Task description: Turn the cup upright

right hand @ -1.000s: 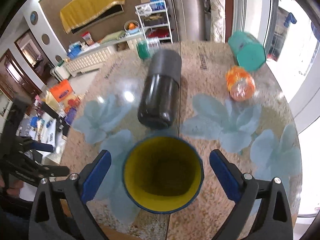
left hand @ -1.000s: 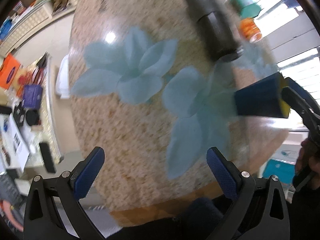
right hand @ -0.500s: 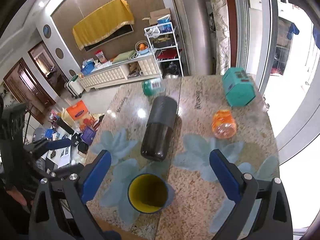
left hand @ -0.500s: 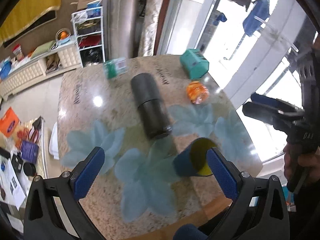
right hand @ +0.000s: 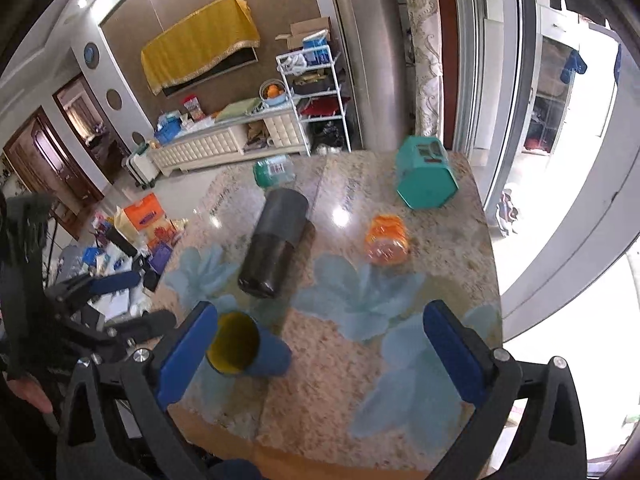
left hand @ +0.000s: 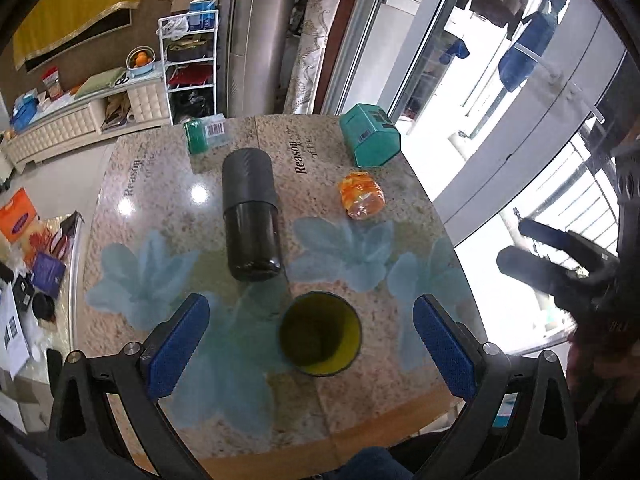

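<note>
The cup [left hand: 321, 335] lies on its side near the front edge of the table [left hand: 352, 392], its yellow mouth toward the person and its blue wall visible in the right view [right hand: 264, 354]. It looks like a light, stiff plastic tumbler, probably smooth enough to roll or slip under a careless pinch, so a hold across the wall close to the rim, or one finger inside the mouth and one outside, seems the safest way to tip it up. The left gripper [left hand: 311, 344] hovers over it with jaws spread wide and empty; the right gripper [right hand: 320, 354] is likewise wide open, holding nothing, with the cup just beside its left finger. A black flask [left hand: 250, 216] lies close behind the cup, leaving little room to swing the base that way. An orange jar [left hand: 361, 194], a teal box [left hand: 370, 136] and a green pack [left hand: 206, 136] sit well apart, further back.
</note>
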